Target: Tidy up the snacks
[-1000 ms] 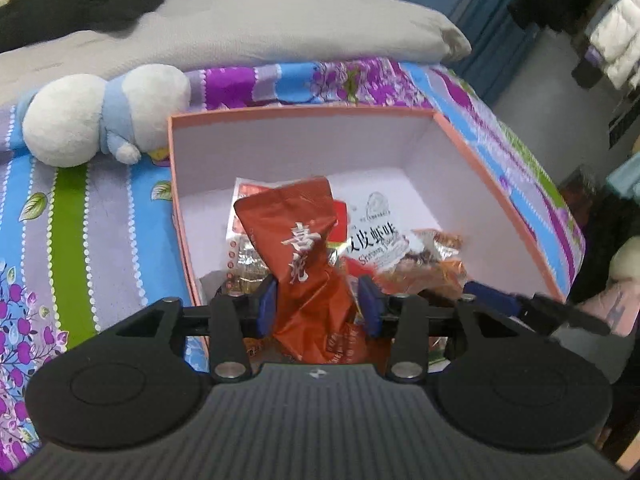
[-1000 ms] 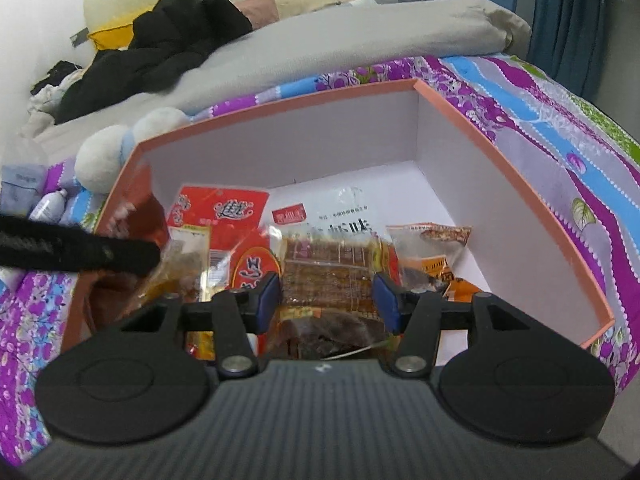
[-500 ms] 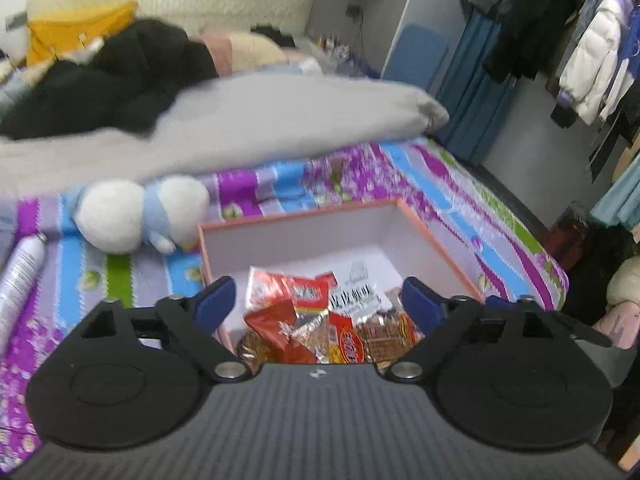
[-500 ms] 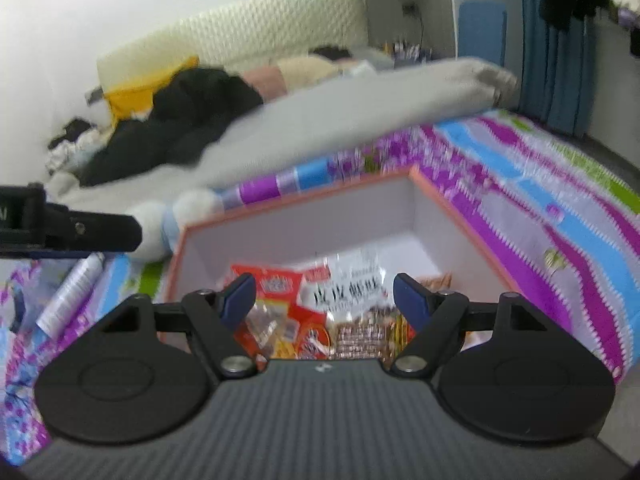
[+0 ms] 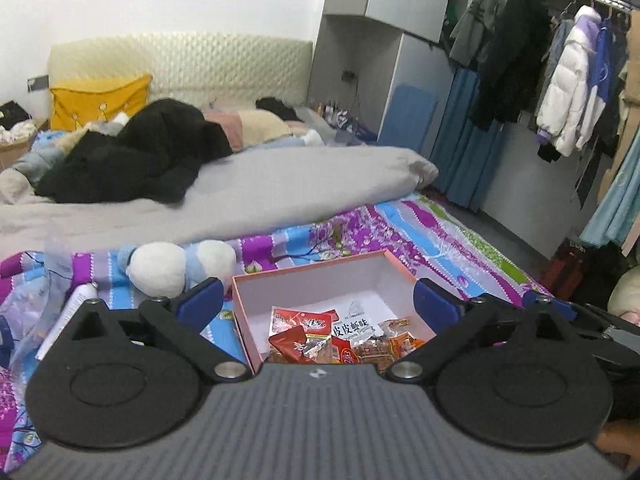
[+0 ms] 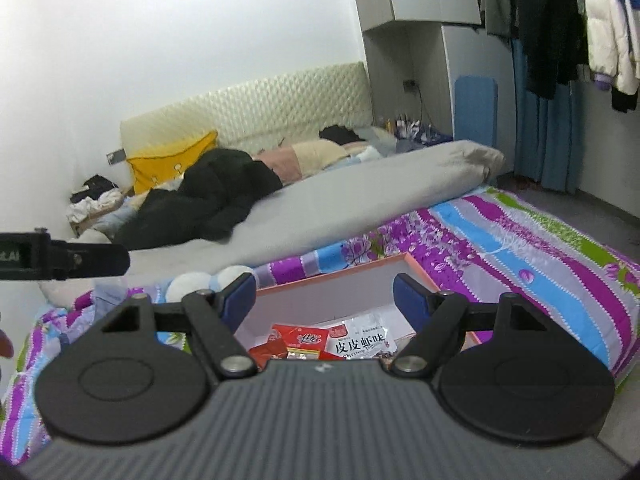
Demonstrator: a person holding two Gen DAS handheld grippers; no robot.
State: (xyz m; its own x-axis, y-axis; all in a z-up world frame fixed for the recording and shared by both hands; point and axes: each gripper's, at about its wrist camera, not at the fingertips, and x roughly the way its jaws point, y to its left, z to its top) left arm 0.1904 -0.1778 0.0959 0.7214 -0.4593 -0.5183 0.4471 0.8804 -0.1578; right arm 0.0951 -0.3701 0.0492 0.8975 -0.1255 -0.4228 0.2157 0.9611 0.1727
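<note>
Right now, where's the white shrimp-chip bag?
In both wrist views, the white snack bag lies inside the pink box on the bedspread, right of the red packet, behind the brown snacks.

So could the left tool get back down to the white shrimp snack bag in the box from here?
Probably yes. The left tool is open and empty above the box, and the white shrimp snack bag lies uncovered on top with nothing over it.

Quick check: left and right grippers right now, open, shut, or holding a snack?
Left gripper: open, jaws just widened, nothing between them.
Right gripper: open, jaws recently widened, empty; the snacks lie in the box below.
</note>
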